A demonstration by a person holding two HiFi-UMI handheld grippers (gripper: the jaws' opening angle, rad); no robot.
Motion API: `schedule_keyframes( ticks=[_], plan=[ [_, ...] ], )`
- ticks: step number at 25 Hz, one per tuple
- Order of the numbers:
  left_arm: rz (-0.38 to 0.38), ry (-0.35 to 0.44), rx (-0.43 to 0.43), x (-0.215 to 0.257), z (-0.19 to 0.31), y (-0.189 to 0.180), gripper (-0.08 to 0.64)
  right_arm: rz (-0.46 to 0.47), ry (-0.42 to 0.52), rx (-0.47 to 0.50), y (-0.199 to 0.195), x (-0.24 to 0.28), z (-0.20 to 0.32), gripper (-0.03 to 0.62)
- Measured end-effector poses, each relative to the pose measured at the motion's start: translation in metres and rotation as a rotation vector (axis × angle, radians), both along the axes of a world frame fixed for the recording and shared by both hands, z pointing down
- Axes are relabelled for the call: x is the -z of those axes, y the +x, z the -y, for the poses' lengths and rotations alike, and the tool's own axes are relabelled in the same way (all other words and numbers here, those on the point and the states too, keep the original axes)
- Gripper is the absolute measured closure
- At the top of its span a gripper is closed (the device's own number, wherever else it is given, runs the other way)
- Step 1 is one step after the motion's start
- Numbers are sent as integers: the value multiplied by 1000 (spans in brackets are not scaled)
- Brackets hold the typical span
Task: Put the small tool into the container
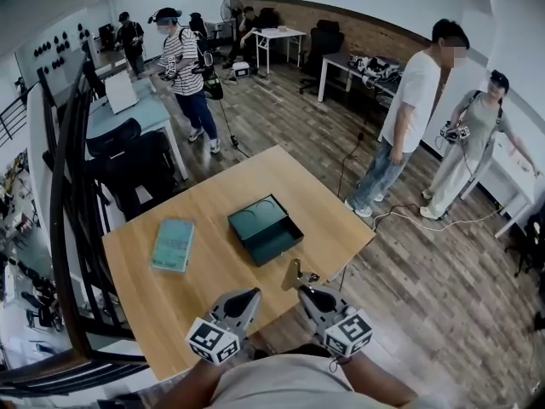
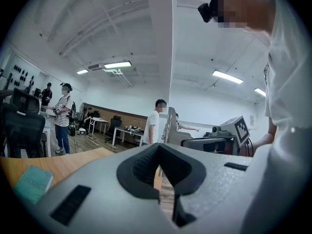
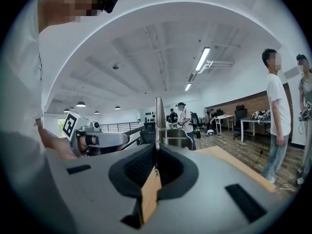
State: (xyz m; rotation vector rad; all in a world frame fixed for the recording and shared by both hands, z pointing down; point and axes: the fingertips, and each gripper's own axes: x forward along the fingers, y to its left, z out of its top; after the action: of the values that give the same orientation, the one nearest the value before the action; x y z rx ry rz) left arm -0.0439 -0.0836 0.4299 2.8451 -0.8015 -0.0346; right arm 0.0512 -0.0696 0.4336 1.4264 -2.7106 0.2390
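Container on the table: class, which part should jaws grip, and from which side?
The container by its near wall, from above: it lies open, its walls thin and upright, and it looks too wide to span, so one jaw goes inside, one outside.

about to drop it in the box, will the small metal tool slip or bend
The small tool looks like thin flat metal, so probably stiff and light. The right gripper is shut on smooth metal, so it may pivot. Flat, so unlikely to roll.
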Motion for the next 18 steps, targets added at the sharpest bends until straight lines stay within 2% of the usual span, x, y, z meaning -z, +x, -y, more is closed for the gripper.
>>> schedule_keyframes(
  ticks=[7, 18],
  plan=[
    [0, -15, 31, -2, 21, -13, 554, -6, -19, 34, -12, -3, 27, 583],
    [5, -79, 142, -26, 74, -14, 554, -21, -68, 152, -13, -26, 98, 583]
  ],
)
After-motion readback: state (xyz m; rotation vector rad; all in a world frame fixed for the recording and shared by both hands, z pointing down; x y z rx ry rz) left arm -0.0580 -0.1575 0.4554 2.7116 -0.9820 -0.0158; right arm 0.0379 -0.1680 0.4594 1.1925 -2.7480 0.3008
